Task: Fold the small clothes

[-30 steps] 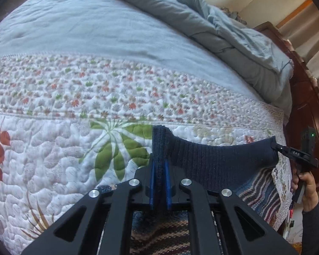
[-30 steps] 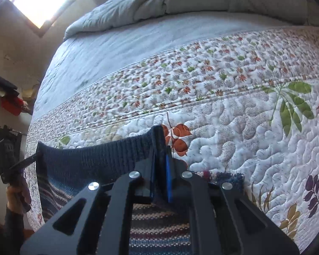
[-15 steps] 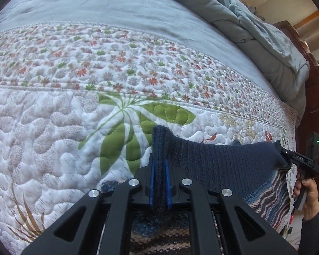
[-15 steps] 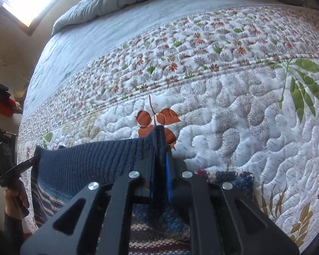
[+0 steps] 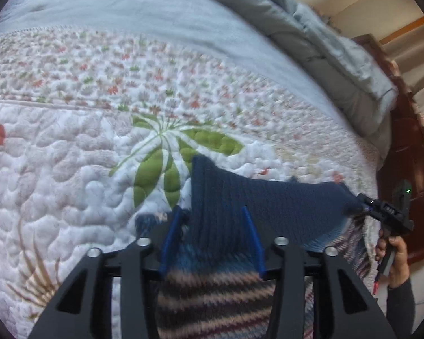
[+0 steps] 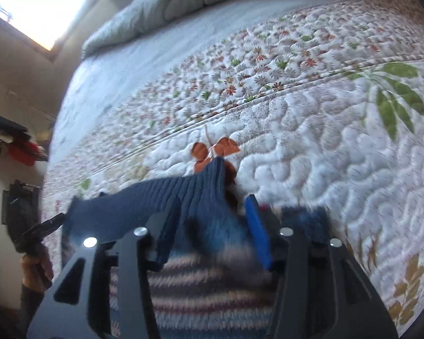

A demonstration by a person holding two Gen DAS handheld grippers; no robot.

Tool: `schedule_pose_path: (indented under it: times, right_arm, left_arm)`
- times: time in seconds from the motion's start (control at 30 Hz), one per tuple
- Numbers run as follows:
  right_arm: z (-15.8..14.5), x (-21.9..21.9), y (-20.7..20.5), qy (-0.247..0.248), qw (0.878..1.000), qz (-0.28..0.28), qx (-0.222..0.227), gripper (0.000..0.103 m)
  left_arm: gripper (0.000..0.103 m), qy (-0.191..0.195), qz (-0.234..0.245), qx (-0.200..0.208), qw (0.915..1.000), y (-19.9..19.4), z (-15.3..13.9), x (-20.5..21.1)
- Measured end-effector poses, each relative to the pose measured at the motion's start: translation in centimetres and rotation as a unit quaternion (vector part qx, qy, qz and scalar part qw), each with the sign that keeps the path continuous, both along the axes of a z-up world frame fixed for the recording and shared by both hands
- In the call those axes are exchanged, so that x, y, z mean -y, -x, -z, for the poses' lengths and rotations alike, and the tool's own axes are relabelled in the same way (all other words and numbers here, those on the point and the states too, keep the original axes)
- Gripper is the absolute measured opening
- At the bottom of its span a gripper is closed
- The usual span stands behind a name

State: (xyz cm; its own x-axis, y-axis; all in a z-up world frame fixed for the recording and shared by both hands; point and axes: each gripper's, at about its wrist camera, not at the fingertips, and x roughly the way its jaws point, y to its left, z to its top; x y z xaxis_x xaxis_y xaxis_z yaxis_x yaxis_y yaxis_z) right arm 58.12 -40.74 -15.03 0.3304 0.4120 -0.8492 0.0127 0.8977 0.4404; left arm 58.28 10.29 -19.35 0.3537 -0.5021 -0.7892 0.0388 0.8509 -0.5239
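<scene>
A knit sweater with a navy ribbed hem (image 5: pixel 268 200) and a pink, maroon and blue striped body (image 5: pixel 212 296) lies on the floral quilt (image 5: pixel 70 175). My left gripper (image 5: pixel 211 209) is opening; the hem's left corner sits loose between its blue pads (image 5: pixel 253 237), which do not press on it. In the right wrist view the hem's other corner (image 6: pixel 206 192) lies likewise between the opening jaws of my right gripper (image 6: pixel 213 206). Each view shows the other gripper at the hem's far end: right gripper (image 5: pixel 366 203), left gripper (image 6: pixel 53 221), each held by a hand.
The quilt covers the near half of the bed, and a plain grey sheet (image 5: pixel 155 8) lies beyond it. A bunched grey duvet (image 5: pixel 339 56) lies at the far side. A dark wooden bed frame (image 5: pixel 404 147) stands at the right. A window (image 6: pixel 28 2) and a wall shelf with red things (image 6: pixel 19 147) are on the left.
Both grippers went from shut on the navy hem to spread jaws. The hem has slackened between the pads. Both grippers dipped a little towards the quilt.
</scene>
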Motion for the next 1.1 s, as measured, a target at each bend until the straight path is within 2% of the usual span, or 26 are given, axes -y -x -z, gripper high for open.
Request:
schedule_pose_path:
  times: [0.03,0.1,0.17,0.23,0.33,0.4,0.47,0.57,0.63,0.7,0.73,0.77,0.83,1.0,1.1]
  right_arm:
    - [-0.6,0.5,1.2,-0.006,1.000,-0.012,0.002,0.049]
    - [-2.1,2.1,4.7,-0.020,0.999,-0.035,0.007,0.049]
    - [-3.1,4.3,9.0,-0.041,0.998,-0.045,0.005,0.049]
    - [-3.6,6.6,12.6,-0.062,0.997,-0.038,-0.005,0.050]
    - [-3.8,9.3,15.8,-0.090,0.996,-0.017,-0.013,0.050]
    - [-3.2,10.5,17.0,-0.105,0.994,-0.004,-0.028,0.050]
    - [-2.5,10.5,17.3,-0.114,0.993,-0.004,-0.042,0.049]
    - [-1.9,9.3,17.6,-0.110,0.993,-0.015,-0.044,0.049]
    - [-1.3,8.0,17.4,-0.104,0.993,-0.023,-0.051,0.046]
    - [-0.9,7.3,17.3,-0.091,0.994,-0.032,-0.053,0.040]
    - [-0.8,7.1,17.3,-0.087,0.994,-0.035,-0.052,0.025]
    - [-0.9,6.9,17.4,-0.084,0.995,-0.039,-0.046,0.009]
    - [-1.5,7.1,17.6,-0.083,0.995,-0.039,-0.032,0.009]
    - [-3.6,7.1,19.5,-0.090,0.995,-0.048,0.000,0.008]
    - [-3.3,7.6,20.2,-0.100,0.994,-0.044,0.001,0.008]
  left_arm:
    - [0.059,0.011,0.001,0.020,0.9997,1.4,-1.4,-0.8]
    - [0.061,0.015,0.020,0.043,0.9988,4.7,-3.3,-1.9]
    - [0.061,0.005,0.039,0.045,0.9982,8.6,-4.1,-2.5]
    - [0.061,0.001,0.053,0.045,0.9975,13.4,-4.2,-3.1]
    - [0.061,0.016,0.064,0.023,0.9976,18.6,-2.7,-3.4]
    - [0.061,0.016,0.066,0.023,0.9975,20.0,-2.0,-3.0]
    - [0.061,0.032,0.064,0.023,0.9972,20.5,-1.7,-2.7]
    - [0.062,0.047,0.054,0.025,0.9971,20.2,-1.4,-2.2]
    - [0.061,0.043,0.055,0.012,0.9975,19.6,-0.7,-1.6]
    - [0.058,0.044,0.050,0.007,0.9977,19.5,-0.6,-1.4]
    - [0.053,0.044,0.052,0.008,0.9976,19.5,-0.6,-1.3]
    - [0.038,0.043,0.052,0.009,0.9977,19.6,-0.5,-1.3]
    - [0.010,0.032,0.042,0.002,0.9986,19.5,-0.5,-1.4]
    - [0.008,0.030,0.043,-0.009,0.9986,20.0,-1.1,-1.7]
    - [0.008,0.032,0.052,-0.019,0.9980,20.1,-0.5,-2.0]
